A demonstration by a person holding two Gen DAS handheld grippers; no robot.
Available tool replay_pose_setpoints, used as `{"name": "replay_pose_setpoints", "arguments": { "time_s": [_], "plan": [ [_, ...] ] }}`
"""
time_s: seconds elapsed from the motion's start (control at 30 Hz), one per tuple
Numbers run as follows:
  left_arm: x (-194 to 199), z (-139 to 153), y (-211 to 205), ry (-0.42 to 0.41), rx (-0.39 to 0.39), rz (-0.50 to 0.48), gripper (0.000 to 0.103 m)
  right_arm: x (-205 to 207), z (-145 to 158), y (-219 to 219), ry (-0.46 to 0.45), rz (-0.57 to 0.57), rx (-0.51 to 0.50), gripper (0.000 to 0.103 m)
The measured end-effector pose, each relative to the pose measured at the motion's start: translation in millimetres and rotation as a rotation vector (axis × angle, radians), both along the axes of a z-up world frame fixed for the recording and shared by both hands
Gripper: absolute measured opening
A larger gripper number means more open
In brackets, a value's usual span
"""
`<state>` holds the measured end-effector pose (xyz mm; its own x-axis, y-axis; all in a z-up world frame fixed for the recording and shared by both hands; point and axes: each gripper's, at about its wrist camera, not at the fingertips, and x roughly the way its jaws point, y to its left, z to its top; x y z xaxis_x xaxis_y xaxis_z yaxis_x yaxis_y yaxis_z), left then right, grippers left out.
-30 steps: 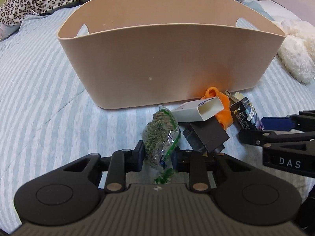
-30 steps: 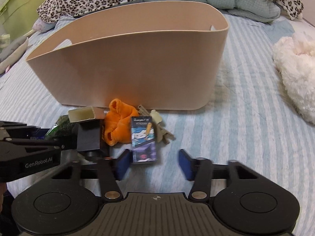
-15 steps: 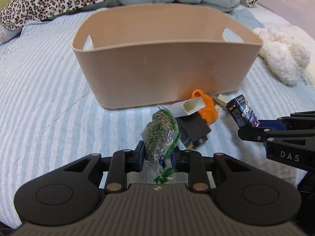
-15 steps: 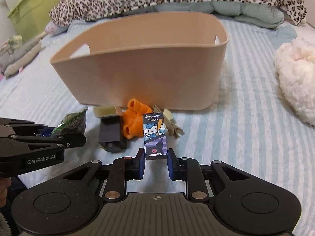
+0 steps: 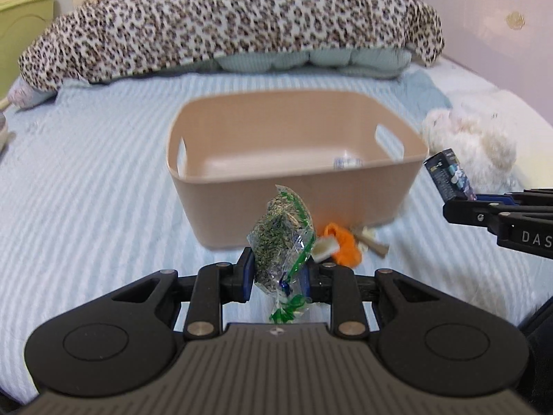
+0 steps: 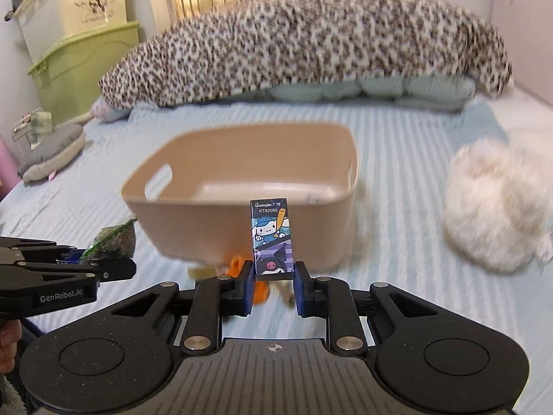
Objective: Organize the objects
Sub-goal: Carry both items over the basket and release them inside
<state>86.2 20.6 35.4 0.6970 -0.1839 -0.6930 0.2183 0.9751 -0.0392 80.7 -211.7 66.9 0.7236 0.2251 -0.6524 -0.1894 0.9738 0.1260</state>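
Observation:
My left gripper (image 5: 276, 278) is shut on a clear bag of green herbs (image 5: 281, 238) and holds it up in front of the tan plastic basket (image 5: 297, 186). My right gripper (image 6: 273, 287) is shut on a small cartoon-printed box (image 6: 273, 237), held upright before the same basket (image 6: 214, 228). The box also shows at the right of the left wrist view (image 5: 449, 176), and the herb bag at the left of the right wrist view (image 6: 112, 238). A small item (image 5: 345, 162) lies inside the basket.
An orange cloth (image 5: 342, 243), a white box end (image 5: 325, 249) and clothespins (image 5: 371, 243) lie on the striped bed in front of the basket. A white fluffy toy (image 6: 497, 207) lies to the right. A leopard-print pillow (image 5: 224, 27) lies behind. Green bins (image 6: 79, 58) stand at far left.
Both grippers have risen with their loads, so the basket's inside now shows. One second ago the right gripper was open around the box; it then shut on it.

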Motion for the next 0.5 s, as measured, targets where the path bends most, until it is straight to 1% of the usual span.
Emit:
{"name": "replay_pose_setpoints", "arguments": {
  "time_s": [0.2,0.3,0.4,0.5],
  "plan": [
    [12,24,3,-0.068,-0.003,0.029,0.028,5,27,3,-0.120,-0.008,-0.036,0.021],
    [22,32,1,-0.087,-0.020,0.024,0.028,15,33,6,-0.139,-0.002,-0.029,0.021],
    [33,38,-7,-0.121,0.004,0.028,0.028,28,38,9,-0.161,-0.001,-0.040,0.021],
    [49,40,-11,-0.129,0.005,0.028,0.028,42,40,11,-0.166,0.001,-0.041,0.021]
  ]
}}
